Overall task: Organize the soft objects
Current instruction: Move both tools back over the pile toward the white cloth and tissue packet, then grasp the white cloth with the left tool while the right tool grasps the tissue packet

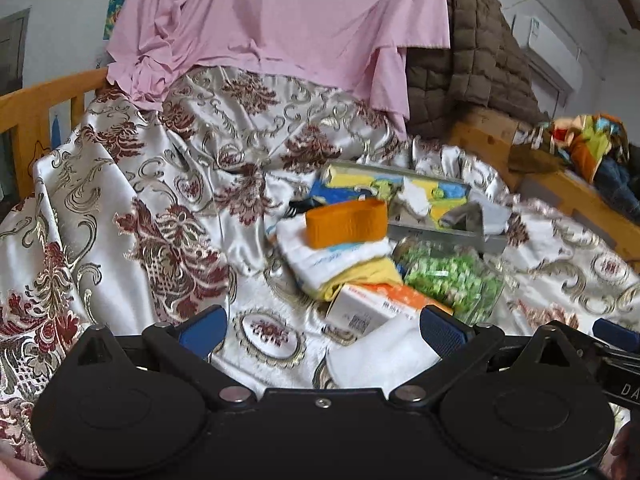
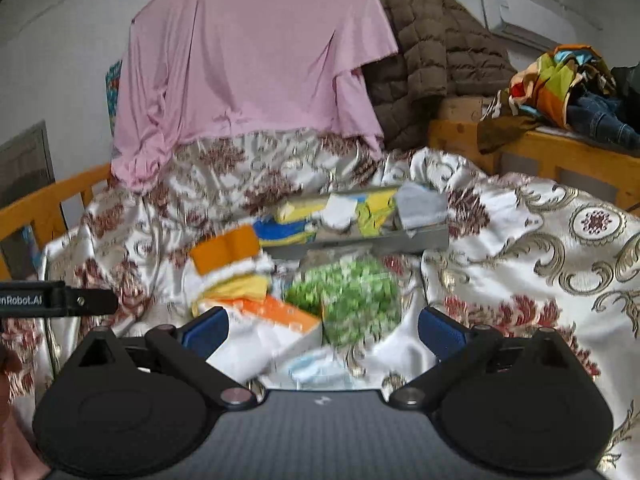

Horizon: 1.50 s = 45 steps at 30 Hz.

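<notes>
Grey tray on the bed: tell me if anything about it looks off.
The grey tray sits tilted on the rumpled bedspread, not level. Cloths are crammed in unevenly, and a white one pokes above the rim. An orange band lies outside it on a loose pile of folded cloths.

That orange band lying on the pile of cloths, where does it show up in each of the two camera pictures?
Left wrist view: the orange band sits just right of centre, on top of the white folded cloth.
Right wrist view: the orange band lies left of centre, blurred, on the same cloth.
Shared landmark: the bag of green sweets, to the band's lower right in both.
</notes>
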Available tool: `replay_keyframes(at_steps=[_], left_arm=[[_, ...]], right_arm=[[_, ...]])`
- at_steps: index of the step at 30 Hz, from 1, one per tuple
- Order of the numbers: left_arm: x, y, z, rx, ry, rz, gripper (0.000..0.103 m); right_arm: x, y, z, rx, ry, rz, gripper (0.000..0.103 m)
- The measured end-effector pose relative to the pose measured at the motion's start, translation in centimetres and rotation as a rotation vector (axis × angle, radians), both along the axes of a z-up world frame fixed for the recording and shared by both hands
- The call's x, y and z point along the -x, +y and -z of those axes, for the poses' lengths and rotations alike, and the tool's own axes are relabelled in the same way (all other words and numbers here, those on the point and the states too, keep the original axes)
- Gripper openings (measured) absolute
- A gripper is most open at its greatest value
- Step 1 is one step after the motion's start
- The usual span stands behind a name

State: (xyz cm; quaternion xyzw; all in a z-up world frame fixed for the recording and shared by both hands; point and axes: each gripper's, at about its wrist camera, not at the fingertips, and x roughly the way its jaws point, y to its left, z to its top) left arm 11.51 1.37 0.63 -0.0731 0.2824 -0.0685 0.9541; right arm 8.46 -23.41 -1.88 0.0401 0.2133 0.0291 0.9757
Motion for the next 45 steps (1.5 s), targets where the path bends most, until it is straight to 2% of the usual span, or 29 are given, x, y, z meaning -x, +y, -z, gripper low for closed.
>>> replay_keyframes(at_steps=[7, 12, 17, 22, 27, 33, 39, 45], left_arm=[[-1.1, -0.2, 2.0, -0.036, 0.104, 0.012, 0.102], [-1.4, -0.7, 2.8, -0.067, 0.144, 0.028, 0.102], [-2.8, -2.0, 3.5, -0.128, 0.213, 0.108, 0.102], [-4.4, -2.7, 3.8, -0.180, 0.243, 0.174, 0.102], [-6.1, -3.6, 4.0, -0.267, 0.223, 0.275, 0.102], [-7.4, -4.5, 4.8, -0.389, 0.128, 0.460, 0.102], [-7.6, -5.0, 5.9, -0.386, 0.129, 0.566, 0.102], [-7.1, -6.0, 6.7, -0.460, 0.102, 0.651, 0.102]], right_arm=[[-1.2, 1.0, 1.4, 0.048, 0.090, -0.017, 0.103], [-1.9, 1.3, 2.2, 0.067, 0.154, -0.018, 0.103], [-2.6, 1.4, 2.9, 0.083, 0.212, -0.009, 0.103], [-3.4, 1.6, 3.5, 0.109, 0.259, -0.002, 0.103], [-4.1, 1.8, 4.1, 0.123, 0.295, -0.014, 0.103], [-5.4, 1.6, 4.8, 0.112, 0.330, -0.019, 0.103], [-6.7, 2.2, 5.4, 0.203, 0.325, -0.020, 0.103], [-7.4, 2.9, 6.0, 0.251, 0.346, -0.066, 0.103]])
